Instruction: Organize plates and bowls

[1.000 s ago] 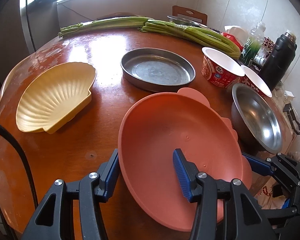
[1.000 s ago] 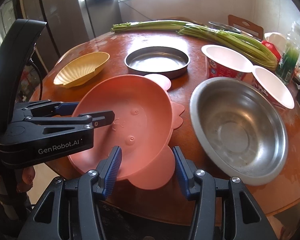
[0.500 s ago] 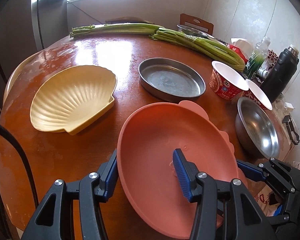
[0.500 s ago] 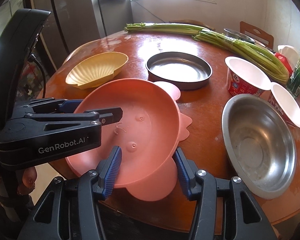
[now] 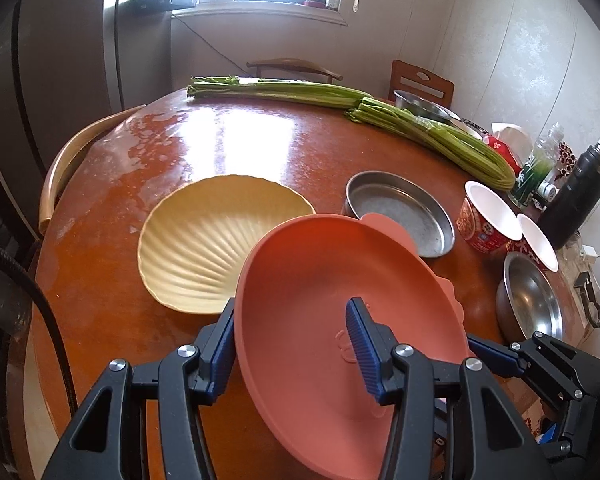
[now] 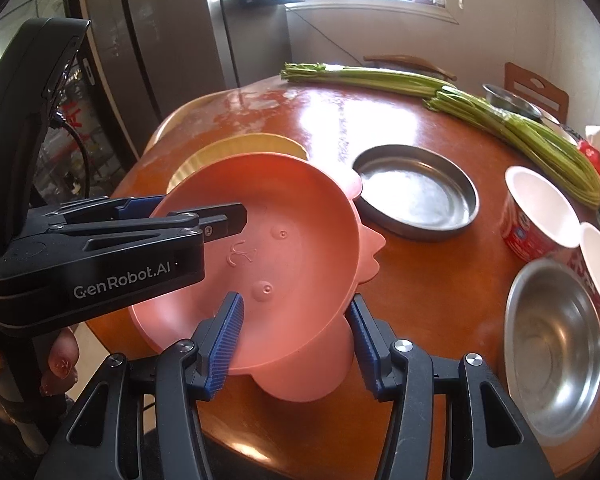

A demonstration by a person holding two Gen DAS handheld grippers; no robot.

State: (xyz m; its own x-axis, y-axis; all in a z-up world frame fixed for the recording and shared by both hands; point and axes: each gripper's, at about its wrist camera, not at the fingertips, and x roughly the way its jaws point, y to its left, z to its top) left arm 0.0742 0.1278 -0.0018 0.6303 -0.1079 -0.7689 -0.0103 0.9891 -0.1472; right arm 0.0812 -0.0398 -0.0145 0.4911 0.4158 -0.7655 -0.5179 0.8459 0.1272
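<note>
Fingers first: my left gripper [image 5: 290, 346] is clamped over the near rim of the pink plate [image 5: 332, 280], one blue pad under it, one inside. My right gripper [image 6: 294, 336] grips the plate's other side at its tab — both pairs grasping. Between them the plate hangs tilted above the round wooden table [image 5: 240, 148], overlapping the yellow shell dish [image 5: 216, 236]. Beyond sit a flat steel pan [image 5: 400, 212], two paper cups, a steel bowl [image 6: 556, 344] — and long celery stalks [image 5: 428, 128].
</note>
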